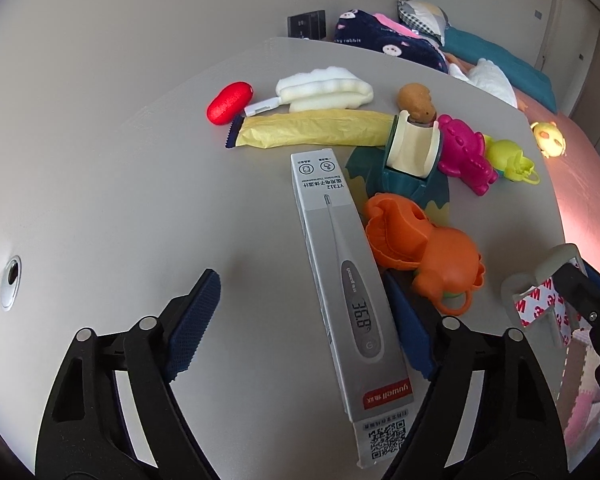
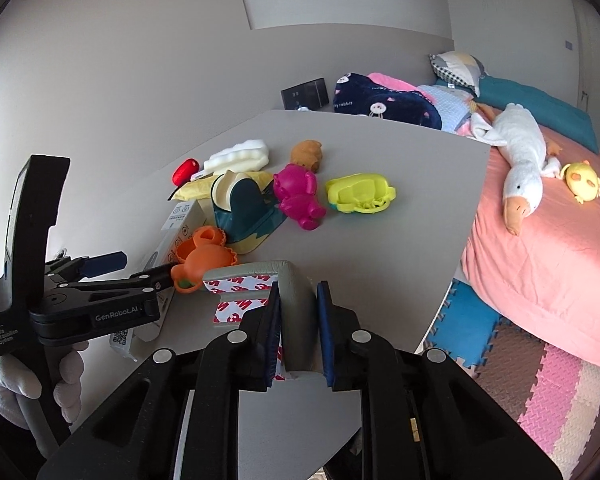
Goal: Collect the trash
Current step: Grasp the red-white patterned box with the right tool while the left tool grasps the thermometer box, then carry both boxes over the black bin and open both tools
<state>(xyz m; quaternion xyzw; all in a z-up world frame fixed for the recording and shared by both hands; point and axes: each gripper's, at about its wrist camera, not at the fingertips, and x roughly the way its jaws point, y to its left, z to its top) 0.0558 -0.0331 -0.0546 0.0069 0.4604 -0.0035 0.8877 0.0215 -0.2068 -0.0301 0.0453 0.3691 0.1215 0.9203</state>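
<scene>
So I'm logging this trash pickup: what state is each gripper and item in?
Right gripper: shut on grey foam corner guard.
Left gripper: open, astride thermometer box, pads not pressing.
Thermometer box: lying flat on table.
Yellow wrapper: lying flat, torn open.

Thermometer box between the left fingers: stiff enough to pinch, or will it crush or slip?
The long grey cardboard thermometer box looks thin-walled and probably light, so a hard pinch may dent it. Its flat sides should suit the blue ribbed fingers, so slipping seems unlikely. It lies flat on the grey table, so it likely slides rather than rolls, perhaps nudging the orange plastic toy beside it.
</scene>
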